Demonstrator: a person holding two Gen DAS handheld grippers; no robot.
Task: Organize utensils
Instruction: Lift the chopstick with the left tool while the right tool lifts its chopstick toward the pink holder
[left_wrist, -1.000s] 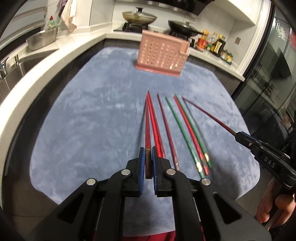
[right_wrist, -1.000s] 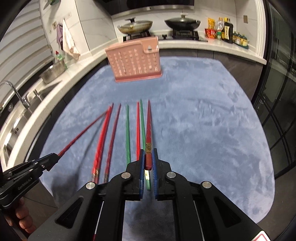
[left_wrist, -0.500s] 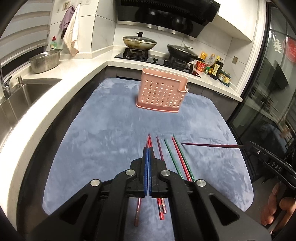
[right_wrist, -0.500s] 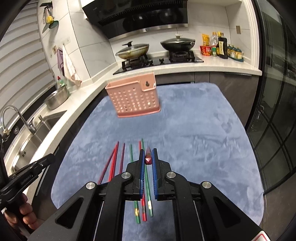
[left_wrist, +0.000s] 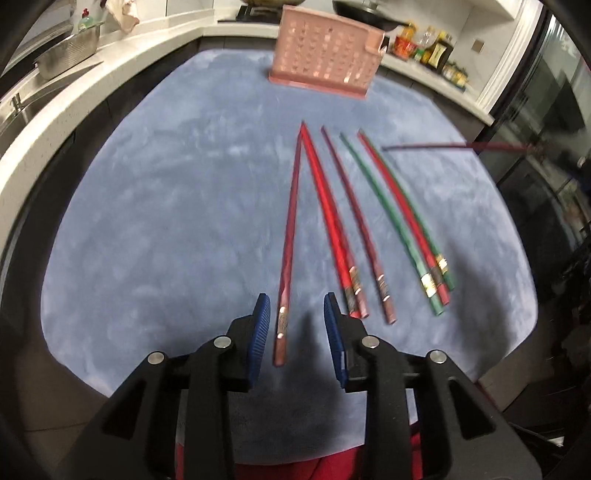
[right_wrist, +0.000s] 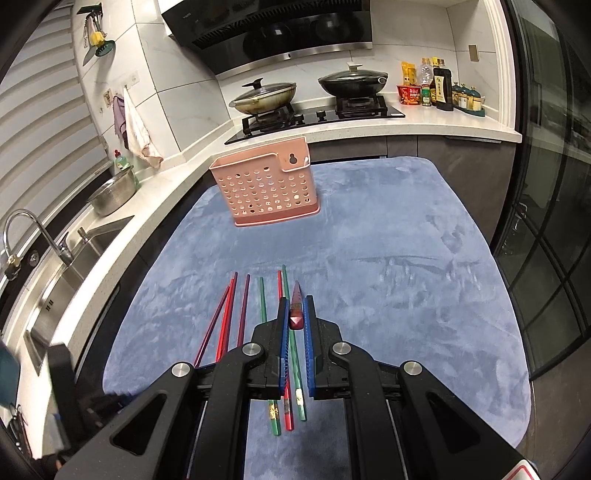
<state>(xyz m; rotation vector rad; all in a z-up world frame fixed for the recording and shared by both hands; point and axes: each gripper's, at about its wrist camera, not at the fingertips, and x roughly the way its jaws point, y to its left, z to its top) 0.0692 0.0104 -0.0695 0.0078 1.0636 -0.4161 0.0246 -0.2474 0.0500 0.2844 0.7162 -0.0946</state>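
Seven chopsticks lie on the blue mat (left_wrist: 147, 206) in front of me, and an eighth is up in my right gripper (right_wrist: 295, 314). That mat covers the whole work surface. At its far edge stands the pink perforated basket (right_wrist: 267, 188), upright, well apart from the chopsticks, and I cannot see anything inside it.

My left gripper (left_wrist: 297, 306) sits low at the near edge with its blue pads spread wide. A dark red chopstick (left_wrist: 290, 236) lies on the mat between them, nearer the left pad (left_wrist: 261, 317), and neither pad touches it. Just right of it are a bright red pair (left_wrist: 328, 218), then a maroon stick (left_wrist: 354, 225), then a green and red group (left_wrist: 399, 221) of three lying close together.

My right gripper is raised above the near part of the mat, pads narrowed on the thick end of a red chopstick (right_wrist: 296, 312). The left camera shows this stick hanging level over the right side of the mat, tip pointing left.

I judge this an early stage: one stick lifted, none yet clearly stored. Next I should carry the right stick forward to the basket, tilt it tip down over the open top and let go. On the left I should centre the pads around the dark red stick's end, then close and lift.
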